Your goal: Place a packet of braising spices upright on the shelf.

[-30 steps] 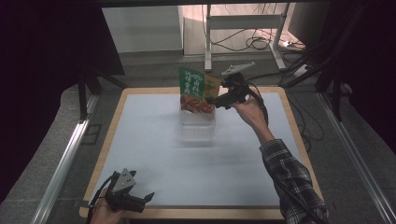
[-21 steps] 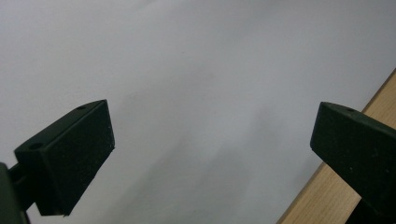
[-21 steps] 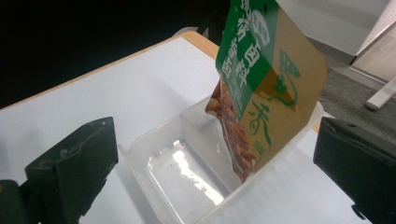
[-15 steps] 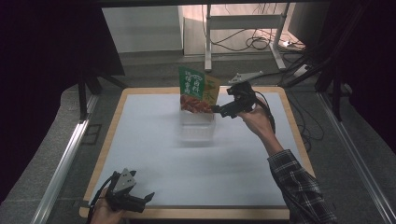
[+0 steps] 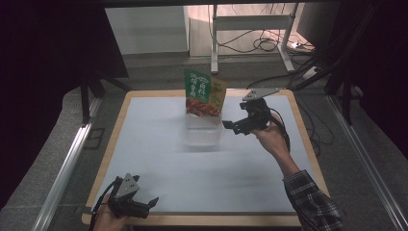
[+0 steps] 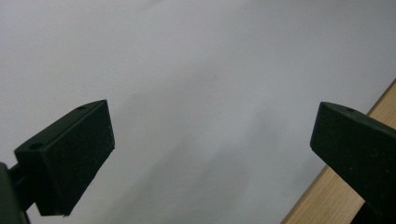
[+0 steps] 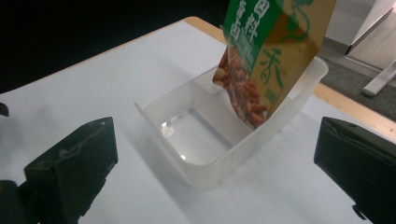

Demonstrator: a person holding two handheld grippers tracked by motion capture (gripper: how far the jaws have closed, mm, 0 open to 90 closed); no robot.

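A green and yellow snack packet (image 5: 204, 94) (image 7: 271, 51) stands upright inside a clear plastic tub (image 5: 202, 132) (image 7: 224, 140), leaning on its far wall. My right gripper (image 5: 230, 126) (image 7: 215, 154) hovers open just right of the tub, jaws wide apart, nothing between them. My left gripper (image 5: 152, 202) (image 6: 210, 144) rests low at the table's front left corner, open and empty over the white mat (image 6: 196, 70).
A white mat (image 5: 211, 168) covers the wooden-edged table (image 5: 308, 144). The wooden edge (image 6: 327, 196) runs just beside the left gripper's right jaw. A metal rail (image 5: 62, 168) runs along the left side; cables and desk legs (image 5: 250, 29) lie beyond the table.
My right gripper has let go of the packet and drawn back to the right and towards the person, jaws open. The packet stays leaning in the tub. The left gripper has not moved.
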